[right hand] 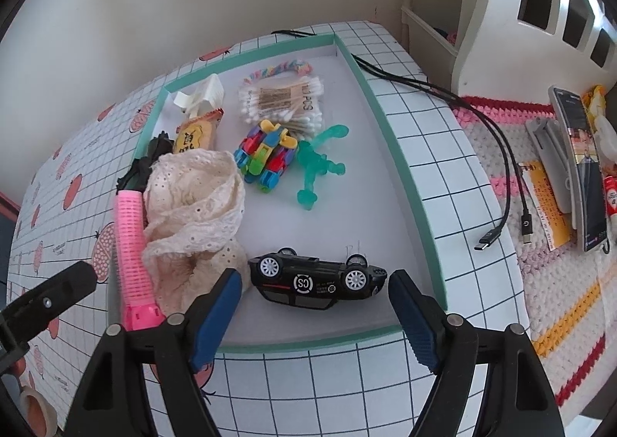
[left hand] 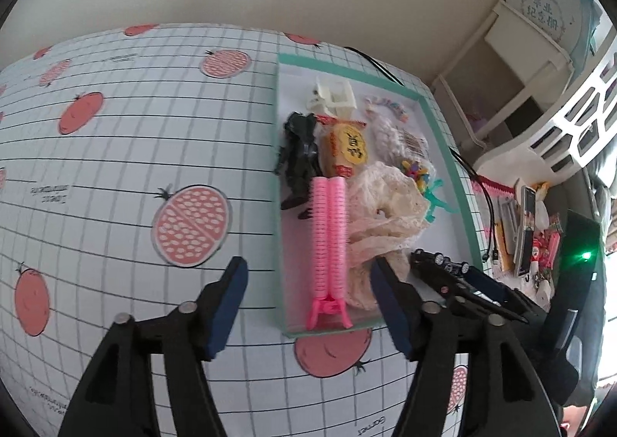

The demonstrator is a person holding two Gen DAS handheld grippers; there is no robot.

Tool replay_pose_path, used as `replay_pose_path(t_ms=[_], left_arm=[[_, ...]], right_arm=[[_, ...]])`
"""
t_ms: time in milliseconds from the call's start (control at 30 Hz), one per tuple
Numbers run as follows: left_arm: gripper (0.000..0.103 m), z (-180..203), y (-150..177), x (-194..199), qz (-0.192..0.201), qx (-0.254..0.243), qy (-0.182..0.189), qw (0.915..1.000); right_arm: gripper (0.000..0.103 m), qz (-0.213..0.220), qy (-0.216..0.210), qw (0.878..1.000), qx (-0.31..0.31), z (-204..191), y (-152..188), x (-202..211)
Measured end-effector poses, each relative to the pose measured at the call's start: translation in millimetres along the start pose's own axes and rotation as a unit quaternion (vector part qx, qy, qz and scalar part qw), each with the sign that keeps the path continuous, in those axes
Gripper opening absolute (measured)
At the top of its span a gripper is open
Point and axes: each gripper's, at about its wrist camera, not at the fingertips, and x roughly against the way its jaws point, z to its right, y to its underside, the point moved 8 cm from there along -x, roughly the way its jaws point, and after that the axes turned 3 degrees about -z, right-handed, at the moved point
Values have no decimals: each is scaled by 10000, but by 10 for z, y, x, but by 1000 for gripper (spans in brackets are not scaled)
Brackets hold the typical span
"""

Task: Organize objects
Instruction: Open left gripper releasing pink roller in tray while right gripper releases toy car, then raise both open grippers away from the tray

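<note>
The right claw (right hand: pixel 314 315) is wide open and holds nothing. The black toy car (right hand: pixel 316 280) lies upside down in the green tray (right hand: pixel 405 174), just ahead of this claw, between its two tips, long side across. The left claw (left hand: pixel 308 302) is open and empty too, farther from the car.

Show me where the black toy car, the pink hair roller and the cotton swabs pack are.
black toy car (right hand: pixel 316 280): right wrist view, on its underside.
pink hair roller (left hand: pixel 329 232): left wrist view, mid-length.
cotton swabs pack (right hand: pixel 281 99): right wrist view, on its label.
</note>
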Motion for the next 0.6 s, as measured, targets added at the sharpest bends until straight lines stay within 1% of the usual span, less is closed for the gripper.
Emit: replay_pose_path(t_ms=[33,100,167,233,367,400,467,600], left_arm=[[70,-38,16,27,25,19,-47,10000],[76,-123,49,68,61,81,-151,9998],[80,-183,67,89,112,140,-187,9997],[84,-249,86,127,181,166,-252,9994],[95,-391,125,220,324,241,-425,9983],[98,-431,136,238,336,296,-456,9980],[100,-495,149,276,359,345,-510,9975],[100,-600,184,366,430,358,-668,9962]], right_arm=[[82,18,1,10000,0,-8,-2,17],[82,53,-1,10000,6,-25,-2,62],[86,84,5,10000,22,-43,0,97],[86,105,2,9999,29,-62,3,129],[87,161,-16,9999,51,-114,7,198],[91,170,-21,9998,54,-128,10,210],[103,208,-36,9998,68,-163,22,248],[103,234,-59,9996,123,-233,49,299]])
